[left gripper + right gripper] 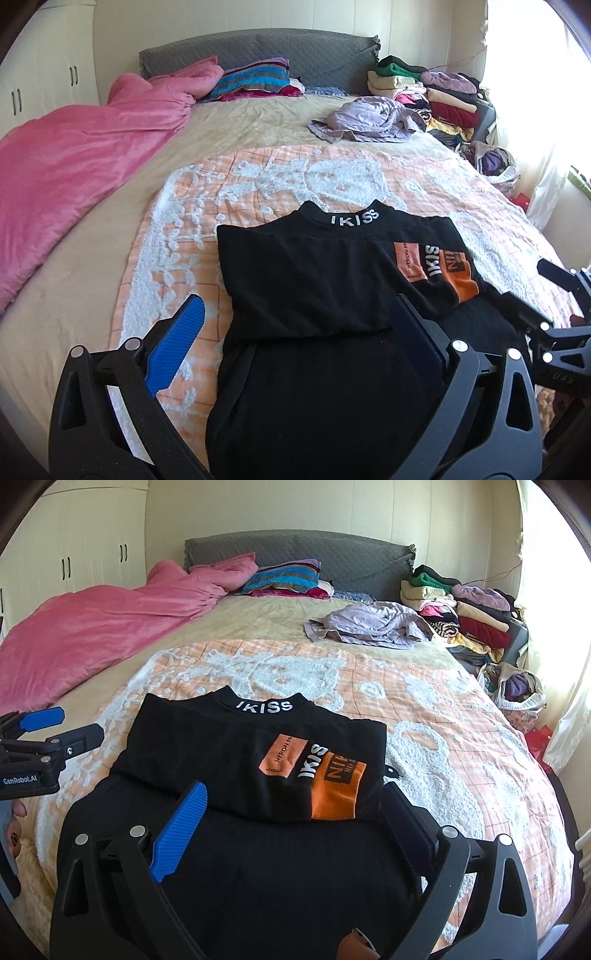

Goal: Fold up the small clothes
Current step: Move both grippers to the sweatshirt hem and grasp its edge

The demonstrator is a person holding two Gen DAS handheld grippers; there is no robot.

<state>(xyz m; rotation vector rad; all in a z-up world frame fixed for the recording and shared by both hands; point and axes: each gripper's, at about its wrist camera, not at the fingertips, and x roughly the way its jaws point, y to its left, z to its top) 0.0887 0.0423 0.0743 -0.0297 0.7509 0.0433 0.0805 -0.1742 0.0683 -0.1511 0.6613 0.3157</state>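
Note:
A black top (317, 288) with a white "IKISS" collar and orange sleeve patches lies on the orange-and-white blanket (280, 181), its sleeves folded across the chest. It also shows in the right wrist view (229, 753). My left gripper (295, 306) is open and empty, over the top's left half, its blue pad (177, 347) above the blanket beside the top's left edge. My right gripper (295, 794) is open and empty, over the top's right half. Each gripper shows in the other's view: the right one (532, 291) and the left one (77, 723).
A pink quilt (74, 155) covers the bed's left side. A crumpled lilac garment (365, 118) lies beyond the blanket. Stacks of folded clothes (436, 96) sit at the far right by the grey headboard (258, 51). A bag of clothes (513, 690) stands beside the bed.

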